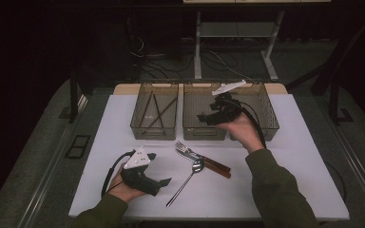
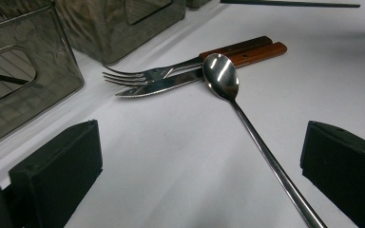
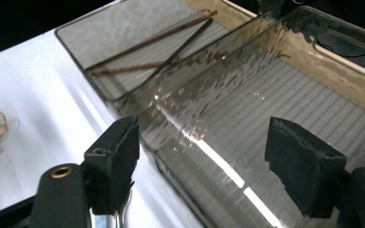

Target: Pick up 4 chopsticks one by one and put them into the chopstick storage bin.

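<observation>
Nearest you, your left gripper [image 1: 164, 181] rests low on the white worktop [image 1: 290, 180], its jaws spread wide with nothing between them. In the left gripper view the long-handled spoon [image 2: 261, 142] runs up between those jaws from the lower right, closer to the right jaw, and neither jaw touches it. The spoon's bowl lies just ahead of the gripper, against the knife [image 2: 190, 76] and the fork [image 2: 171, 71], whose wooden handles lie side by side and point away to the right.

Farther out, your right gripper [image 1: 202, 117] hangs over the middle bin [image 1: 204, 130], tipped down toward its inside. Its jaws stand wide and hold nothing; in the right gripper view the near wall of that bin [image 3: 180, 142] passes between them and the ribbed floor lies beyond. The cutlery sits well apart from this gripper, back on the worktop.

To the left, the left bin [image 1: 154, 128] holds several thin chopsticks [image 1: 159, 111], crossed over one another. The right bin [image 1: 266, 116] stands on the other side of your right hand [image 1: 242, 130]
</observation>
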`<state>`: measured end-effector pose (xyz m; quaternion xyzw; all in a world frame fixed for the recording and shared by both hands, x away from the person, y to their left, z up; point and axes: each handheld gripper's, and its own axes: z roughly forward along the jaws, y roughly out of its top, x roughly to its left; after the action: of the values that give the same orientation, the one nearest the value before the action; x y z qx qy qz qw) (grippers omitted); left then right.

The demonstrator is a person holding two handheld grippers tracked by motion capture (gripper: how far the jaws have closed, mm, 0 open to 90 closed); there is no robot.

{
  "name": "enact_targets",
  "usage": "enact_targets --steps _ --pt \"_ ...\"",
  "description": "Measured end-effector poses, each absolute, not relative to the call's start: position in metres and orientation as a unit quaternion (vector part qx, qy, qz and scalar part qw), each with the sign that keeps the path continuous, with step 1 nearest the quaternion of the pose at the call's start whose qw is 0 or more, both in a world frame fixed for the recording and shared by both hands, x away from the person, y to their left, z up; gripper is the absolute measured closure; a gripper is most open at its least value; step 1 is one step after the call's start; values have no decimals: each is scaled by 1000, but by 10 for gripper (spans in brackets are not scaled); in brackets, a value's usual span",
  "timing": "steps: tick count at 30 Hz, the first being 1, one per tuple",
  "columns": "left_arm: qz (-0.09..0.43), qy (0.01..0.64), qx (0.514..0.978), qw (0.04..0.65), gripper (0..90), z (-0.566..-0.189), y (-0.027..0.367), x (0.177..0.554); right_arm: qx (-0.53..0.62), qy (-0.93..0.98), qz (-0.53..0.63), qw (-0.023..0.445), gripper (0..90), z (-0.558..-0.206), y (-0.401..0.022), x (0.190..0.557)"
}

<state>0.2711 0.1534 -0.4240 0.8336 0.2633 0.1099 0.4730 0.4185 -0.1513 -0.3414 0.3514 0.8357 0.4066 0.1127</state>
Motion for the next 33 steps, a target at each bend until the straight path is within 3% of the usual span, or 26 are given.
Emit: enact_targets --steps 24,33 --pt "112 270 832 471 0 -423 156 271 370 833 396 114 281 -377 -236 361" --pt "110 272 831 472 0 -423 156 271 396 825 385 121 383 -392 -268 342"
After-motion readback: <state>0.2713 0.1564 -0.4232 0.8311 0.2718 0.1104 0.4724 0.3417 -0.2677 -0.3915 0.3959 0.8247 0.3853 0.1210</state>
